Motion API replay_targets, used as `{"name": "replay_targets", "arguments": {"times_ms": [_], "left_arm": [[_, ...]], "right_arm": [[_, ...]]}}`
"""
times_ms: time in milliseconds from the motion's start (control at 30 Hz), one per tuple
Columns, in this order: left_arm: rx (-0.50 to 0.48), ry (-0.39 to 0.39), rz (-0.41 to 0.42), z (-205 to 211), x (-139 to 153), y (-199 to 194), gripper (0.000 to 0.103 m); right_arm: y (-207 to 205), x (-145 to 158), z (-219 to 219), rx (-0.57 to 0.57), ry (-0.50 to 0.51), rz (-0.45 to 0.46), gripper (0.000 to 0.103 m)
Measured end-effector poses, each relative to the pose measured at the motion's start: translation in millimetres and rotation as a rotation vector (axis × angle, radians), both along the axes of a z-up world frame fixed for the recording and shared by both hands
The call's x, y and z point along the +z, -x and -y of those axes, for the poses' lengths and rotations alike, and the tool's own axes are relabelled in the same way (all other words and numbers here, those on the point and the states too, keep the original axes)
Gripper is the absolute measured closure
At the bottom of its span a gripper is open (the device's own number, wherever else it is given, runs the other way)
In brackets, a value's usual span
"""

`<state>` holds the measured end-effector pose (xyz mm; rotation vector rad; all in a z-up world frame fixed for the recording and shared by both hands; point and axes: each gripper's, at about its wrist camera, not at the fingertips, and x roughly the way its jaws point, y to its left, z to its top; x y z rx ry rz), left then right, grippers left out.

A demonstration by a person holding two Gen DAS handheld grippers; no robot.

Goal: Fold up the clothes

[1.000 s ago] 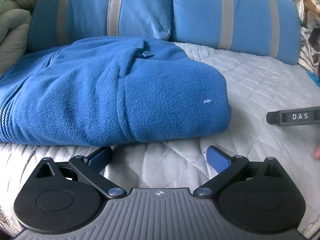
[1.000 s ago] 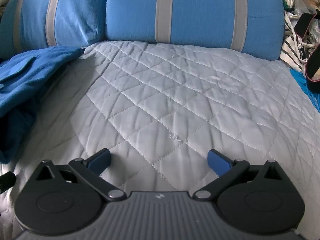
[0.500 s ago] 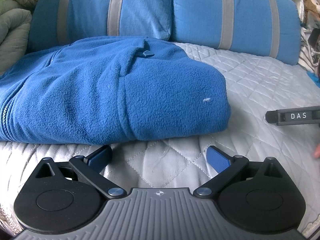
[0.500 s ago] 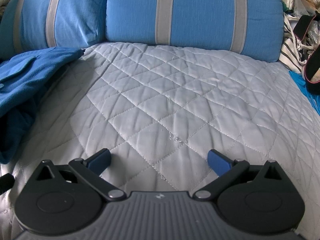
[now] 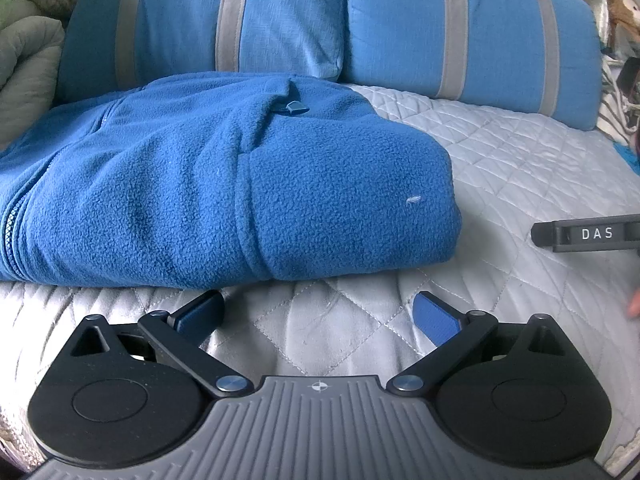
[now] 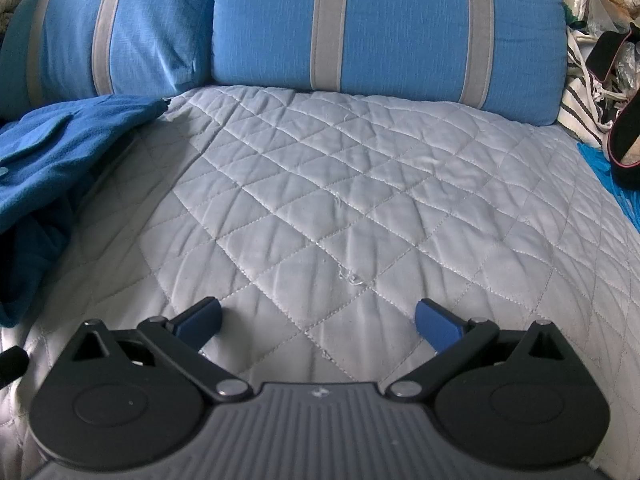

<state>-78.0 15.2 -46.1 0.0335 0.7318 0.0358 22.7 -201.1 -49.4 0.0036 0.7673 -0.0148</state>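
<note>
A folded blue fleece jacket (image 5: 224,184) lies on the grey quilted bed cover (image 5: 520,160), its zip at the left edge. My left gripper (image 5: 318,314) is open and empty, resting just in front of the jacket's near edge. The jacket's right side shows at the left of the right wrist view (image 6: 44,168). My right gripper (image 6: 318,322) is open and empty over bare quilt (image 6: 340,200), to the right of the jacket. Part of the right gripper's body marked DAS (image 5: 588,234) shows at the right of the left wrist view.
Two blue pillows with grey stripes (image 5: 460,24) (image 6: 380,28) stand along the back of the bed. A grey-green blanket (image 5: 24,68) is piled at the far left. Striped cloth, a dark bag (image 6: 616,100) and a soft toy sit at the right edge.
The left gripper has shifted very slightly; the jacket sits a touch closer and lower in view. The right gripper's view has barely moved. Both stay open.
</note>
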Motion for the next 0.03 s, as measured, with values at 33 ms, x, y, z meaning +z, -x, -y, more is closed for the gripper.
{"name": "replay_targets", "arguments": {"times_ms": [33], "left_arm": [[0.000,0.000,0.000,-0.1,0.0,0.1,0.000]], "right_arm": [[0.1,-0.1,-0.1,0.000,0.000,0.001,0.001]]}}
